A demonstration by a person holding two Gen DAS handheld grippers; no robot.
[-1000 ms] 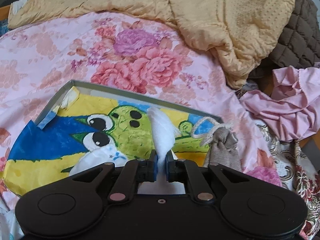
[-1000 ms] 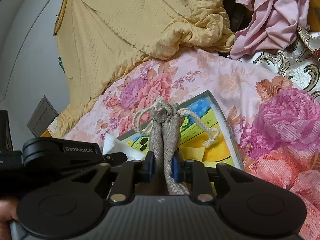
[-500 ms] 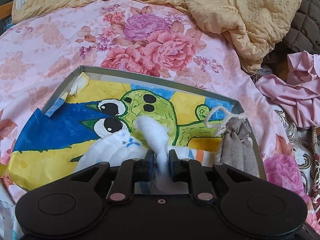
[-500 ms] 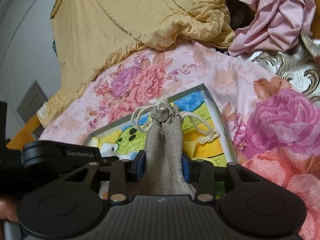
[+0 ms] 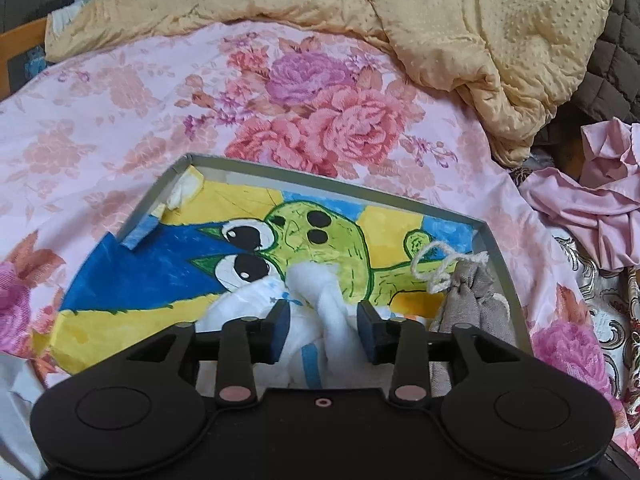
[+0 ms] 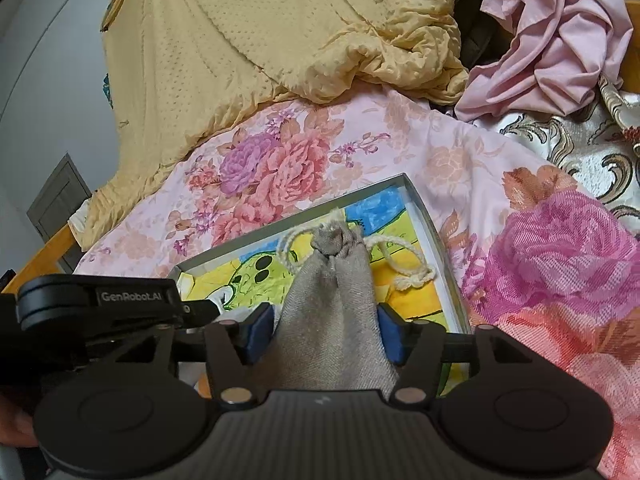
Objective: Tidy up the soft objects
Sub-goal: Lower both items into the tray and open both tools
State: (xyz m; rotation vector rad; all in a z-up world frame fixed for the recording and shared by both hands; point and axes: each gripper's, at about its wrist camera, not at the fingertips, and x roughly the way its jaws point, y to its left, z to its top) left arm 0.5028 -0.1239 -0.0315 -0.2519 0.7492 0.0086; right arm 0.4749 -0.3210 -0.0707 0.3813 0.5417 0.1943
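A shallow grey tray (image 5: 332,174) lined with a yellow, blue and green cartoon drawing lies on the floral bedsheet; it also shows in the right wrist view (image 6: 436,236). My left gripper (image 5: 323,330) is open, its jaws standing apart around a white cloth bundle (image 5: 332,312) resting in the tray. My right gripper (image 6: 326,336) is open around a grey drawstring pouch (image 6: 332,292) with a white cord, which rests in the tray's right end; the pouch also shows in the left wrist view (image 5: 472,292). The left gripper's body (image 6: 96,308) appears at the left of the right wrist view.
A pink floral sheet (image 5: 120,112) covers the bed. A yellow dotted blanket (image 5: 480,20) is heaped at the back. A crumpled pink garment (image 5: 600,200) and a dark quilted cover (image 5: 616,48) lie to the right. A wooden bed frame (image 5: 16,48) edges the far left.
Both grippers have opened: the left has let go of the white cloth and the right has let go of the grey pouch, and both now rest lower in the tray.
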